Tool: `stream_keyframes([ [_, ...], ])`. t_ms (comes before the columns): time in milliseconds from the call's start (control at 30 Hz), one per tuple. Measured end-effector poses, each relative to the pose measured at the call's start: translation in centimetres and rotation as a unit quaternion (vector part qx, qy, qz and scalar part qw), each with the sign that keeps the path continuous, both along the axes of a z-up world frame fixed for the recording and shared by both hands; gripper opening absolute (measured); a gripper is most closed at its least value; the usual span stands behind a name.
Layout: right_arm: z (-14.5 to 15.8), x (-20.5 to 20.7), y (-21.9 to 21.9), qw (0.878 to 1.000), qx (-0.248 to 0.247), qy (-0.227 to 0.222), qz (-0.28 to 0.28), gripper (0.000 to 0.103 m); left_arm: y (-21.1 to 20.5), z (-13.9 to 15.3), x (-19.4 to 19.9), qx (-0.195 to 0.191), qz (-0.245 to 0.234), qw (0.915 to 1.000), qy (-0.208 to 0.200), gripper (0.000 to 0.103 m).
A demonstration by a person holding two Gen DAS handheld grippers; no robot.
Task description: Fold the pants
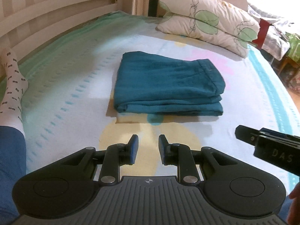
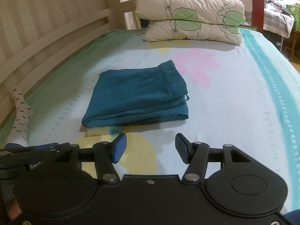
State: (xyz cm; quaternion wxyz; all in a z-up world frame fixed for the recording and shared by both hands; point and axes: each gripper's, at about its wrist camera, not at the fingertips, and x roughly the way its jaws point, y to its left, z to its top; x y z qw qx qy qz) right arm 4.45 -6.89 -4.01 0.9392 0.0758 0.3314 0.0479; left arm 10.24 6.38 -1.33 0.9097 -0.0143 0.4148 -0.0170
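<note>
Teal pants (image 1: 166,86) lie folded into a compact rectangle in the middle of the bed; they also show in the right wrist view (image 2: 138,97), waistband at the far right. My left gripper (image 1: 148,143) is open and empty, hovering a short way in front of the pants' near edge. My right gripper (image 2: 151,144) is open wider and empty, also just short of the near edge. The right gripper's body (image 1: 268,142) shows at the right of the left wrist view.
The bed sheet (image 1: 75,86) is pale blue with flower prints. Two stacked leaf-print pillows (image 2: 189,16) sit at the far end. A wooden bed rail (image 1: 46,15) runs along the left. A socked foot (image 1: 13,86) rests at the left. Furniture (image 2: 277,20) stands beyond the right edge.
</note>
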Motion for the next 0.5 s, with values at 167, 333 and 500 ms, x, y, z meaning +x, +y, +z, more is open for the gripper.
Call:
stream_keyframes([
  [167, 0.3, -0.7, 0.2, 1.0, -0.002, -0.004, -0.003, 0.062, -0.5, 0.2, -1.0, 0.006, -0.004, 0.9999, -0.009, 0.023],
  [333, 0.2, -1.2, 0.3, 1.0, 0.004, -0.007, -0.007, 0.062, -0.9, 0.1, -1.6, 0.005, -0.006, 0.9999, -0.01, 0.023],
  [500, 0.0, -1.4, 0.4, 1.0, 0.006, -0.005, -0.007, 0.062, -1.3, 0.0, -1.7, 0.005, -0.006, 1.0, -0.005, 0.023],
])
